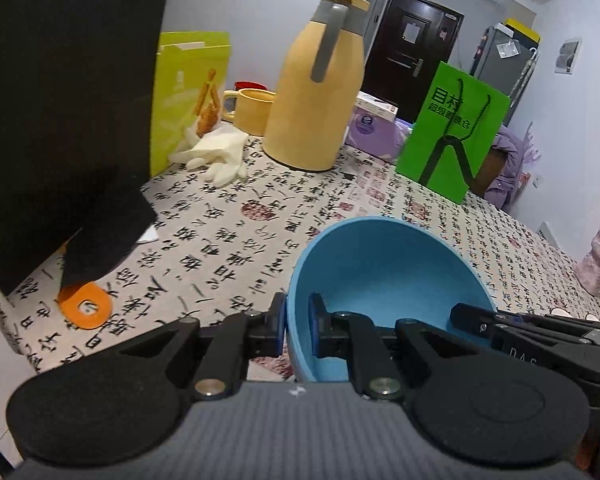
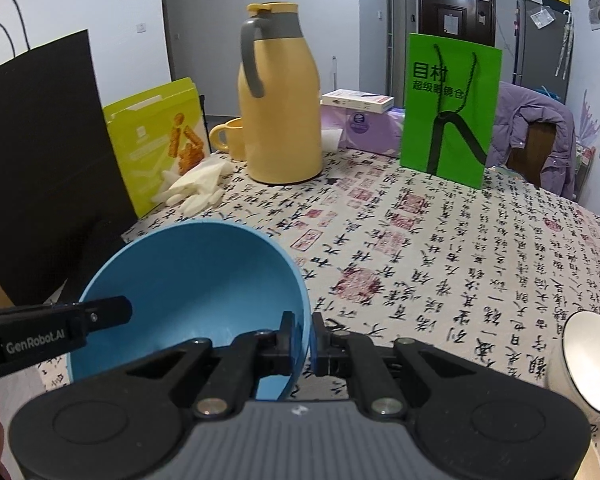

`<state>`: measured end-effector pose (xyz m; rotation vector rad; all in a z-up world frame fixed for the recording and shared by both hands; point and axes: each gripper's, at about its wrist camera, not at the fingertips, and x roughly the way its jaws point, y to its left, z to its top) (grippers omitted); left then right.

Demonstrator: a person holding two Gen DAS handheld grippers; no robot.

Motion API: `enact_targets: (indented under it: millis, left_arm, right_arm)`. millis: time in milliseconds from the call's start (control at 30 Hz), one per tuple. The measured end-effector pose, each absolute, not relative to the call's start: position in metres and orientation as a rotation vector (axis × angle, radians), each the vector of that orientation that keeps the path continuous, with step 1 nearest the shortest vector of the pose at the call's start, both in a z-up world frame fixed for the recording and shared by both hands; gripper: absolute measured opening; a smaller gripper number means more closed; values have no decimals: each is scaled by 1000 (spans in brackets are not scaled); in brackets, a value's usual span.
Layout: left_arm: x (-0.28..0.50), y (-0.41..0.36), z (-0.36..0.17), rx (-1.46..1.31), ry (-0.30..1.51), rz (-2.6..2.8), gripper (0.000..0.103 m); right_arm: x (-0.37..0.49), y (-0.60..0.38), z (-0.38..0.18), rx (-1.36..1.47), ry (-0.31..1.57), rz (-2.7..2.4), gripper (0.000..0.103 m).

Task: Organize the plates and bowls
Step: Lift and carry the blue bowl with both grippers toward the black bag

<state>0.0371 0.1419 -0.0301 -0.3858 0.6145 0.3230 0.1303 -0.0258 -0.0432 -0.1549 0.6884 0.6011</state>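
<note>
Two grippers: left (image 1: 297, 330) and right (image 2: 311, 344) both clamp bowl (image 1: 380, 280) rim
Hidden: bowl's underside; black bag (image 1: 60, 120) blocks left view

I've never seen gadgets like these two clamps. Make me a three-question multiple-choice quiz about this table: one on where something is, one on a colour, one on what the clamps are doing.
1. Where does the green paper bag stand relative to the yellow jug, in the right clamp's view?
A. To its right
B. To its left
C. On top of it

2. What colour is the bowl?
A. Red
B. Blue
C. White

3. How is the bowl held?
A. Only the left gripper grips it
B. Neither gripper touches it
C. The left gripper and the right gripper each pinch its rim

Answers:
1 A: the green bag stands right of the jug on the tablecloth.
2 B: its inside and rim are plainly blue.
3 C: each view shows a rim wall between closed pads, on opposite sides.
</note>
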Motion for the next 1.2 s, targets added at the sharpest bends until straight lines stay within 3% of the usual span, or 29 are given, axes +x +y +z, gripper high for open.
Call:
enact_targets:
  millis: [1200]
  left_arm:
    - [11, 169, -64, -394, 654, 388, 12]
  right_arm:
    - [111, 13, -82, -212, 743, 639, 7]
